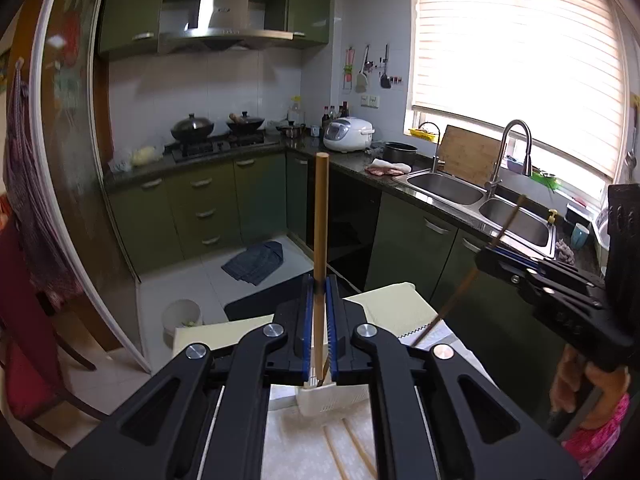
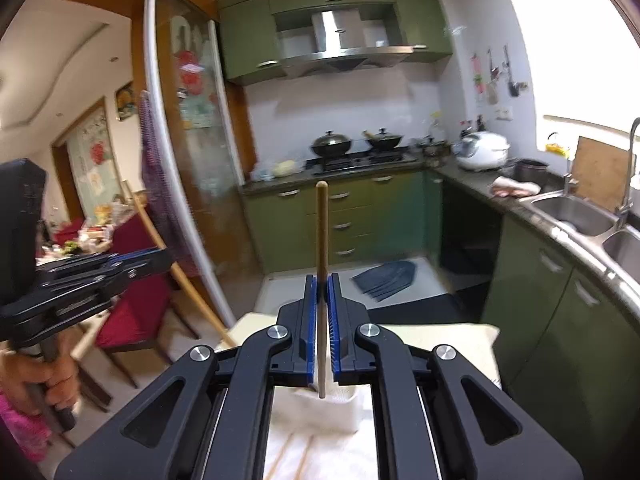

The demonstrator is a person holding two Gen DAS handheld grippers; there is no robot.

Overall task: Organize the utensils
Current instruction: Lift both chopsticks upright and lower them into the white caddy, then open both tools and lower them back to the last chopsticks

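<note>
- Your left tongs (image 1: pixel 319 286) are clenched on a wooden chopstick (image 1: pixel 320 220); the blue pads press it from both sides, and it stands upright, its blunt end well above the tips.
- The lower end of that chopstick drops between the tongs' arms into a white perforated utensil holder (image 1: pixel 334 398) that sits on the desk (image 1: pixel 296 440) right under the tongs.
- Your right tongs (image 2: pixel 321 288) are also clenched, grasping a second wooden chopstick (image 2: pixel 321 232), upright as well, with its lower tip just above or inside the white holder (image 2: pixel 324 408); you cannot tell from this view whether it touches.
- From the left wrist view, the right tongs (image 1: pixel 486 254) show to the right and a little ahead, with their chopstick (image 1: pixel 452 300) slanting down towards the cream cloth (image 1: pixel 396 308) on the desk.
- From the right wrist view, the left tongs (image 2: pixel 162 258) show to the left, with their chopstick (image 2: pixel 176 268) slanting down past them.
- More loose chopsticks (image 1: pixel 352 452) lie flat on the white desk cover below the left tongs, near the holder; two also show under the right tongs (image 2: pixel 292 456).
- Ahead of both tongs stand green cabinets (image 1: pixel 208 208), a gas stove with two woks (image 1: pixel 218 126), a rice cooker (image 1: pixel 348 134) and a double sink (image 1: pixel 480 200).
</note>
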